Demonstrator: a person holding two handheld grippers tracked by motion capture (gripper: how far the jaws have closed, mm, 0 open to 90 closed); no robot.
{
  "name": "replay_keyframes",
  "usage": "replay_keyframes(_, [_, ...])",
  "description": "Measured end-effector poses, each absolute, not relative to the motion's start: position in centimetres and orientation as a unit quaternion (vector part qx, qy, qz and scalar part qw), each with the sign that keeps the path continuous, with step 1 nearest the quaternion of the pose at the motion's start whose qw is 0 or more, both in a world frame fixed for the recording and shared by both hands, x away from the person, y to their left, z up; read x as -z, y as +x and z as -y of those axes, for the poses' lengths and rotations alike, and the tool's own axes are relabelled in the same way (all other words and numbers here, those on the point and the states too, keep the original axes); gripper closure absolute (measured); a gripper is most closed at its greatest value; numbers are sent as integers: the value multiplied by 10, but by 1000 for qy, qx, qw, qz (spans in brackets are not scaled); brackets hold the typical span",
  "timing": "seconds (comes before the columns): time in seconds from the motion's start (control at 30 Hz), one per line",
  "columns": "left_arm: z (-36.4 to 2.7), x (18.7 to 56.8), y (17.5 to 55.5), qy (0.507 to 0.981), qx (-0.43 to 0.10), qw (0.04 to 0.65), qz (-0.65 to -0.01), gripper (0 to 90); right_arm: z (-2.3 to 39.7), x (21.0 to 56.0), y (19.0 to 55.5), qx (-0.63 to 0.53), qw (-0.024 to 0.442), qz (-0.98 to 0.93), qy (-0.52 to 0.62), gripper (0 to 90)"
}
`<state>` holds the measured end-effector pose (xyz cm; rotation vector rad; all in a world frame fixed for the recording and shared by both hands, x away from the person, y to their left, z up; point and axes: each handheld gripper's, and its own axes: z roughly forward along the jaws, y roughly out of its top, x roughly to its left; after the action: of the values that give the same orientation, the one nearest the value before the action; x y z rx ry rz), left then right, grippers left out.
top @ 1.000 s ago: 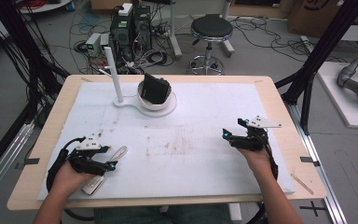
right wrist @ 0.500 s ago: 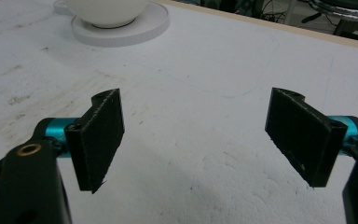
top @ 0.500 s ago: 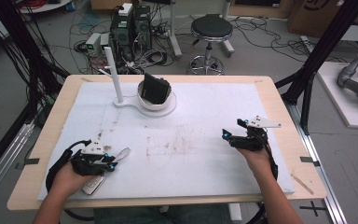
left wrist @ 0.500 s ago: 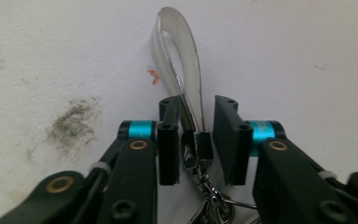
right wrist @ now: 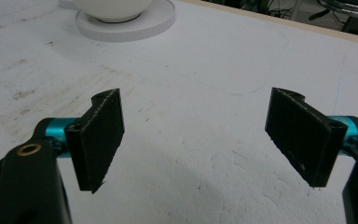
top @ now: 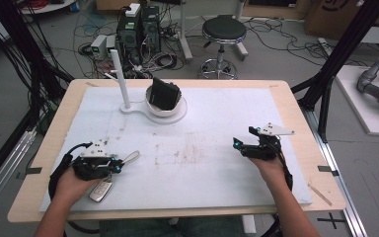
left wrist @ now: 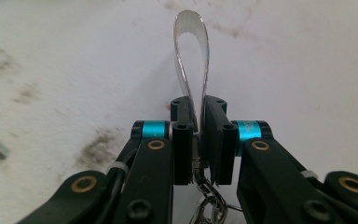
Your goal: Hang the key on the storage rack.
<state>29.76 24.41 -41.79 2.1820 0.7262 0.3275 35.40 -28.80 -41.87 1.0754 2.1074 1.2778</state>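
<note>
Strap (left wrist: 192, 56) pinched in my left gripper (top: 114, 164), jaws just closed, key (top: 101, 189) beside the table's (top: 296, 111) near-left edge. My right gripper (right wrist: 200, 135) gapes wide over open mat (top: 217, 118).

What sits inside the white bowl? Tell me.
A black boxy object stands tilted inside the white bowl, rising above its rim. Its lower part and the bowl's bottom are hidden, so anything beneath it cannot be seen.

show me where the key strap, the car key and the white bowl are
key strap (left wrist: 192, 51), left gripper view, on the loop's silvery band.
car key (top: 101, 190), high view, on the fob's body.
white bowl (top: 164, 109), high view, on its front wall.
</note>
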Motion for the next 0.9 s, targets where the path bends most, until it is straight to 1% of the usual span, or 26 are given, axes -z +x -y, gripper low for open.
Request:
replay_keyframes(0.17, [-243, 406, 294, 838, -170, 424, -296, 815, 288, 419, 354, -462, 223, -765, 389, 197])
replay_keyframes(0.4, [-239, 390, 293, 798, -210, 478, -302, 815, 287, 419, 354, -460, 221, -766, 392, 197])
replay_keyframes(0.57, [-236, 379, 297, 771, -243, 502, -308, 815, 289, 419, 352, -460, 223, -764, 394, 197])
replay_keyframes(0.8, [-234, 364, 308, 748, -268, 515, -320, 815, 291, 419, 350, -461, 225, -761, 397, 197])
replay_keyframes(0.9, [-236, 356, 312, 730, -299, 518, -332, 815, 291, 418, 349, -460, 227, -761, 397, 197])
